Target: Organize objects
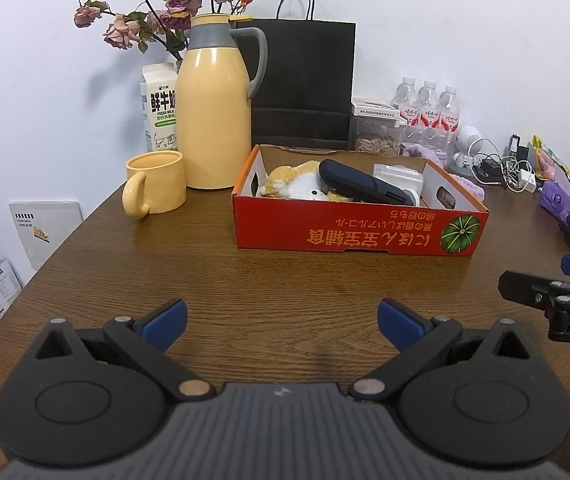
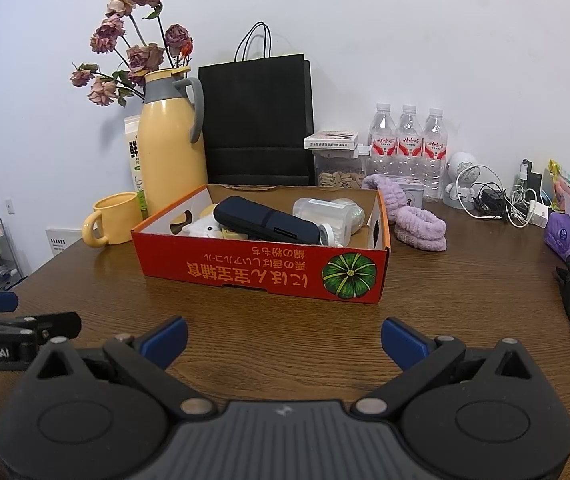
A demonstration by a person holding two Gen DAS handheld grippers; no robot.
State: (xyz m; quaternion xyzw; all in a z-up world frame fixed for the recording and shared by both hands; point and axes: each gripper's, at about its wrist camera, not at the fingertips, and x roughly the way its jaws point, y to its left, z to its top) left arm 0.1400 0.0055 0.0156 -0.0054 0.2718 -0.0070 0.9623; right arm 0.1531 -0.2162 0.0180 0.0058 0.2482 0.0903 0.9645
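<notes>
On the wooden counter [image 1: 285, 280], a yellow mug [image 1: 156, 185] stands just beside a yellow thermos jug [image 1: 213, 116]. Right of them sits the orange cardboard box [image 2: 261, 272], holding a plush toy [image 1: 293, 184], a dark blue case [image 2: 265, 220] and a clear plastic container [image 2: 325, 214]. Purple fluffy headbands [image 2: 419, 228] lie beside the box's right wall. The left claw [image 1: 283, 322] and right claw [image 2: 283, 338] hover near the counter's front, both spread wide and empty.

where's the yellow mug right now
The mug stands on the table in the left part of both views, just left of the yellow thermos and apart from the orange box.
</notes>
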